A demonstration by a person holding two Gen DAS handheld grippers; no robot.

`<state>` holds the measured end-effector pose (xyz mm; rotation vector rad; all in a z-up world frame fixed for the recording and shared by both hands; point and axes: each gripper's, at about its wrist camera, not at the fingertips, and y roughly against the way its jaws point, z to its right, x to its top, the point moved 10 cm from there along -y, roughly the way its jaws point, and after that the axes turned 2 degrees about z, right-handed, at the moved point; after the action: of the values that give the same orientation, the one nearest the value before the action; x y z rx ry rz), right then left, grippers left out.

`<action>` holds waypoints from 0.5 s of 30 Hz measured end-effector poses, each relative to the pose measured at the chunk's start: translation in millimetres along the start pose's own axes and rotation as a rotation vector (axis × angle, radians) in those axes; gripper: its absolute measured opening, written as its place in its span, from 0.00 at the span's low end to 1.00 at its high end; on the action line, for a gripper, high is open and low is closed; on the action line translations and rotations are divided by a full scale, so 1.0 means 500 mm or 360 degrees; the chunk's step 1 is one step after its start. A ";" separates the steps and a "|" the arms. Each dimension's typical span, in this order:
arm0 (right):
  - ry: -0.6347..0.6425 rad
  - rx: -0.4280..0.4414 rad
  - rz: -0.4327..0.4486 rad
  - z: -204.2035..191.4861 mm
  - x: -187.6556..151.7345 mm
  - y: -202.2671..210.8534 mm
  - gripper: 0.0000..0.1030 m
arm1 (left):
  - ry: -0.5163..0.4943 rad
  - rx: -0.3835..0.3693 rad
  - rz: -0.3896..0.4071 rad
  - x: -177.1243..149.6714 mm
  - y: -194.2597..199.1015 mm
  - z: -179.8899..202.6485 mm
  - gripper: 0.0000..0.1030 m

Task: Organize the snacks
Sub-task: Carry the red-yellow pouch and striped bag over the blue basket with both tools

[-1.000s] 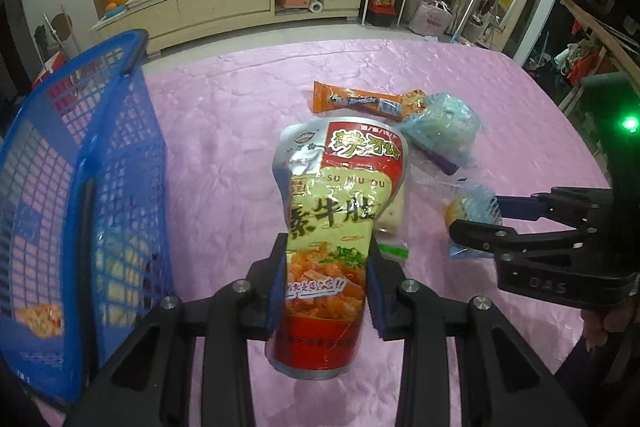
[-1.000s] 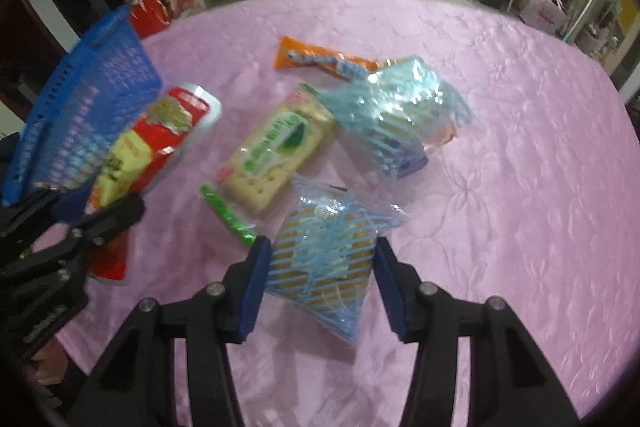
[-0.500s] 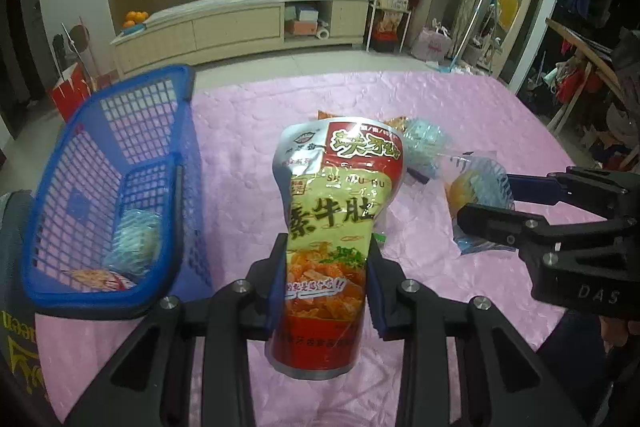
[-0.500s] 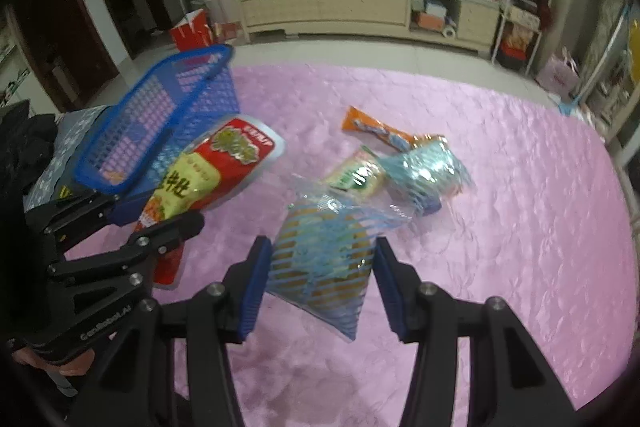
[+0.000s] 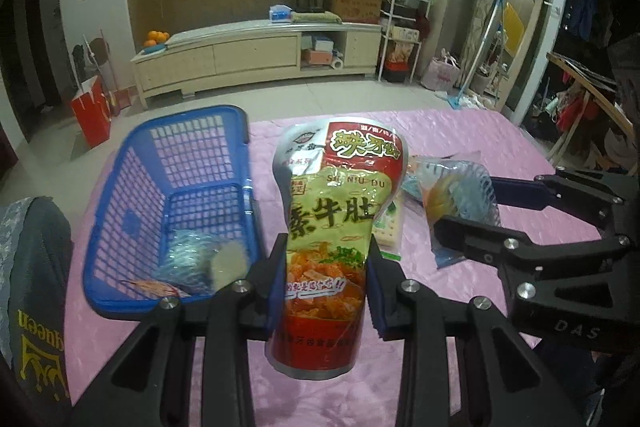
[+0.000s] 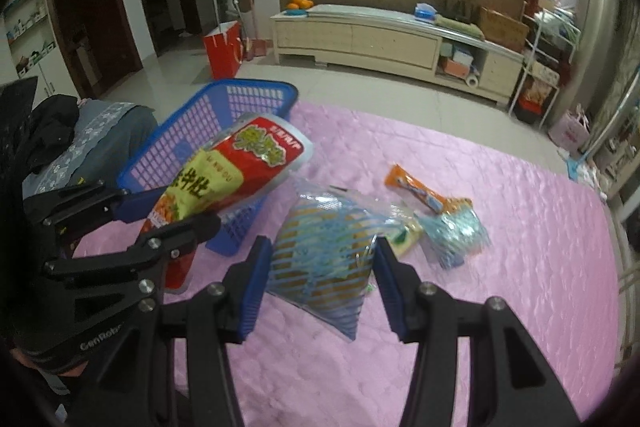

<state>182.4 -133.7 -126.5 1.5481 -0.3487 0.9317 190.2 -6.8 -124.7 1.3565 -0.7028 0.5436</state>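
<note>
My left gripper [image 5: 326, 279] is shut on a tall red and yellow snack pouch [image 5: 334, 211], held upright above the pink tablecloth [image 5: 460, 131]. The same pouch [image 6: 224, 183] shows in the right wrist view, just in front of the blue mesh basket [image 6: 216, 115]. My right gripper [image 6: 320, 279] is shut on a clear bag with blue stripes [image 6: 324, 251], lifted off the cloth; that bag [image 5: 456, 195] also appears at the right of the left wrist view. The blue basket [image 5: 132, 195] stands left of the pouch and holds a few wrapped snacks [image 5: 192, 259].
On the cloth lie an orange wrapper [image 6: 416, 191], a blue-striped bag [image 6: 456, 231] and a cracker pack [image 5: 390, 231]. A chair back draped with dark clothing [image 6: 92, 135] stands by the table's left edge. A low cabinet [image 5: 256, 55] lines the far wall.
Both grippers have risen with their snacks, and the striped bag has come off the cloth. The basket has come into fuller view, closer to the pouch. Both grips are unchanged.
</note>
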 end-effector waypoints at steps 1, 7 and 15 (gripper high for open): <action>0.0024 0.0001 0.0010 -0.011 0.008 -0.002 0.54 | 0.0012 0.0010 0.0004 0.002 0.005 -0.011 0.31; 0.0145 0.0015 0.0049 -0.070 0.062 -0.017 0.54 | 0.0076 0.0082 0.0037 0.019 0.027 -0.084 0.31; 0.0220 0.0111 0.0073 -0.135 0.123 -0.052 0.54 | 0.0145 0.0172 0.0050 0.039 0.045 -0.187 0.31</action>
<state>215.0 -47.2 -104.3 1.5345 -0.2560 1.0905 200.2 88.2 -101.5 1.4136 -0.6283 0.6723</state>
